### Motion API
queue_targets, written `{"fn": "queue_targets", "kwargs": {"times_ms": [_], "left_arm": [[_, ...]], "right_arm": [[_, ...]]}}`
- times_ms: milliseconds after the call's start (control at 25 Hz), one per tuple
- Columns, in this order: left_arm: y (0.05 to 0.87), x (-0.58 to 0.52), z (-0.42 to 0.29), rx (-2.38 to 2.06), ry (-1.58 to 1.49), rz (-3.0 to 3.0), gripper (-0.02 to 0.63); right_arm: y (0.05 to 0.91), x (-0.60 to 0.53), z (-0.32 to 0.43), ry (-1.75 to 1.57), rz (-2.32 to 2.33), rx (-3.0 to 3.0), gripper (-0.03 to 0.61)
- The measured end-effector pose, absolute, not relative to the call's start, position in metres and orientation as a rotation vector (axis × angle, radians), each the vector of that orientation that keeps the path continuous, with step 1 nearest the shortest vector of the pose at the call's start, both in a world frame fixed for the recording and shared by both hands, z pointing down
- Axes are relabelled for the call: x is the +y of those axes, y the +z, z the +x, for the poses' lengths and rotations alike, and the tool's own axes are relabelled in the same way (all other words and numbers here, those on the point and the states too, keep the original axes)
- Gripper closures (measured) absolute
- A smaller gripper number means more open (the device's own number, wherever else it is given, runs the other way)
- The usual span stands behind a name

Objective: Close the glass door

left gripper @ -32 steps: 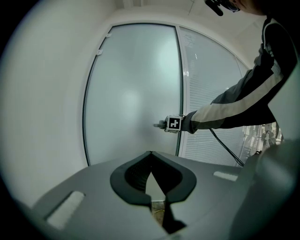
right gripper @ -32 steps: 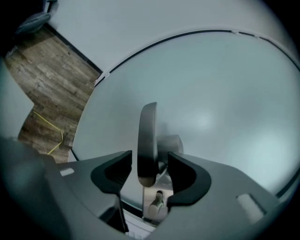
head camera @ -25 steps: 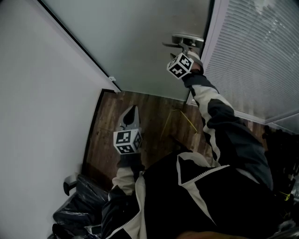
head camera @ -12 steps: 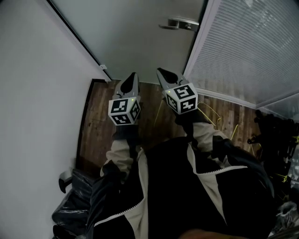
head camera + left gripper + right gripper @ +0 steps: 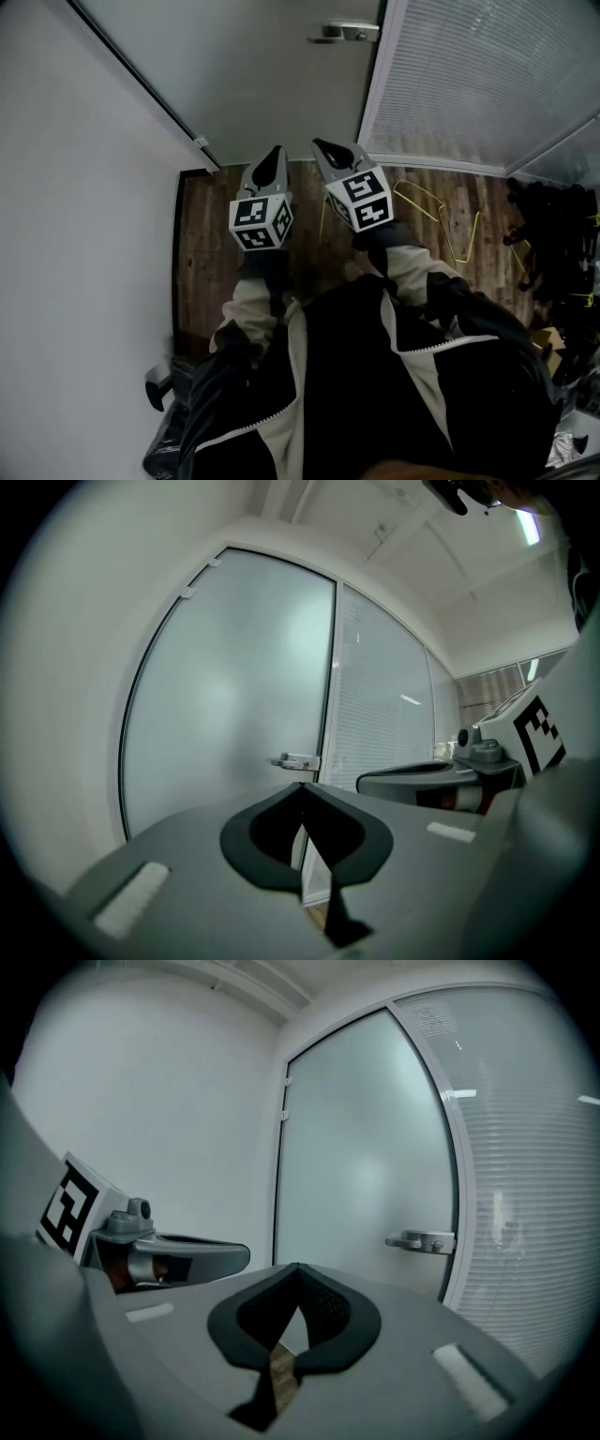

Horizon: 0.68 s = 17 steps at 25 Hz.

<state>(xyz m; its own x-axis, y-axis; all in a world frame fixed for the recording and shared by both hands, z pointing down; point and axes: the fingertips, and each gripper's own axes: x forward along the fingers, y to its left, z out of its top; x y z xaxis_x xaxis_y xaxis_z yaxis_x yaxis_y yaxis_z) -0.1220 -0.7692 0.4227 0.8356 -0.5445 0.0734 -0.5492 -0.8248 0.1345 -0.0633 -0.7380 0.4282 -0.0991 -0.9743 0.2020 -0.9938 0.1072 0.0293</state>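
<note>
The frosted glass door [image 5: 272, 84] stands flush in its dark frame, its metal lever handle [image 5: 344, 32] at the right edge. The handle [image 5: 296, 761] also shows in the left gripper view and the handle [image 5: 421, 1240] in the right gripper view, with nothing touching it. My left gripper [image 5: 275, 152] and right gripper [image 5: 320, 144] are held side by side in front of my body, well short of the door. Both point toward it. The left gripper [image 5: 302, 786] and right gripper [image 5: 297, 1266] each have their tips met, with nothing between them.
A white wall [image 5: 75, 234] runs along the left. A glass panel with blinds [image 5: 469, 84] adjoins the door on the right. On the wooden floor [image 5: 211, 244] lie yellow wire pieces [image 5: 422, 202], black bags [image 5: 178, 422] at lower left and dark gear [image 5: 553, 244] at right.
My right gripper left the door handle, drew back beside the left gripper and rolled over. The left gripper rose a little. The handle now sits farther away.
</note>
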Motion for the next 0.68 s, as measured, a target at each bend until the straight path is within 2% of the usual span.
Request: {"fn": "queue_targets", "kwargs": {"times_ms": [680], "left_arm": [[0.412,-0.745,-0.181,-0.788,0.001,2.892,0.611]], "right_arm": [[0.42,-0.71,-0.12,0.136,2.064,-2.091,0.578]]}}
